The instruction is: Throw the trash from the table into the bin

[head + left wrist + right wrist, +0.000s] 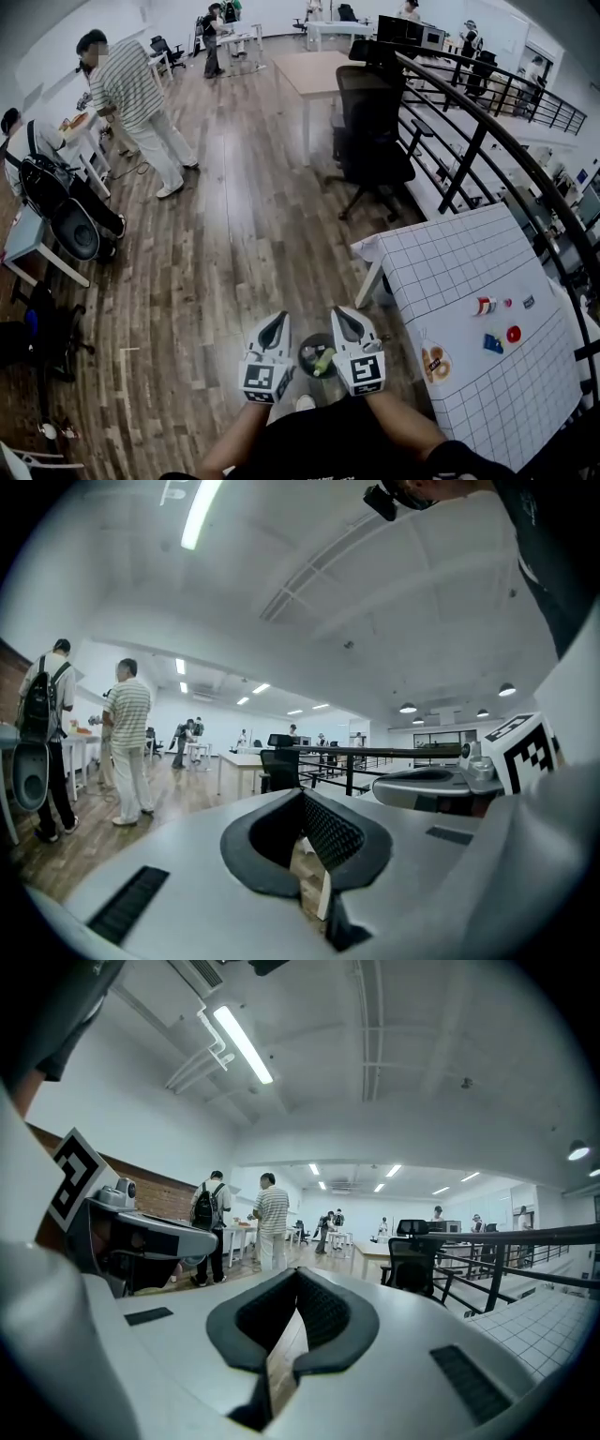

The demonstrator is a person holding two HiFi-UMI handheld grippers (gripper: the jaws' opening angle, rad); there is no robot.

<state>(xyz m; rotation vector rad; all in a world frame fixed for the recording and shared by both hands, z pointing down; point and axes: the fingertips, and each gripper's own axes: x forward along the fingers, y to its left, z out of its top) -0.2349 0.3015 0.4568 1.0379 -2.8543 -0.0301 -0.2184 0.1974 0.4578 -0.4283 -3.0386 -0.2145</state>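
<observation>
Two grippers are held side by side low in the head view, the left gripper and the right gripper, both pointing level out over the wooden floor. In the left gripper view the left gripper's fingers are pressed together with nothing between them. The right gripper view shows the same for the right gripper: its fingers are together and empty, with only floor visible past them.

One dark round bin stands on the floor between and below the two grippers. One green piece lies inside it.

The bench, covered in a white grid pattern, stands to the right, well apart from the bin. Six small things lie on it:
- one white-and-red container
- one tiny red piece
- one small dark piece
- one red disc
- one blue piece
- one round plate bearing orange bits

One black office chair stands beyond the bench, beside a black railing. One person in a striped shirt stands at the left.
</observation>
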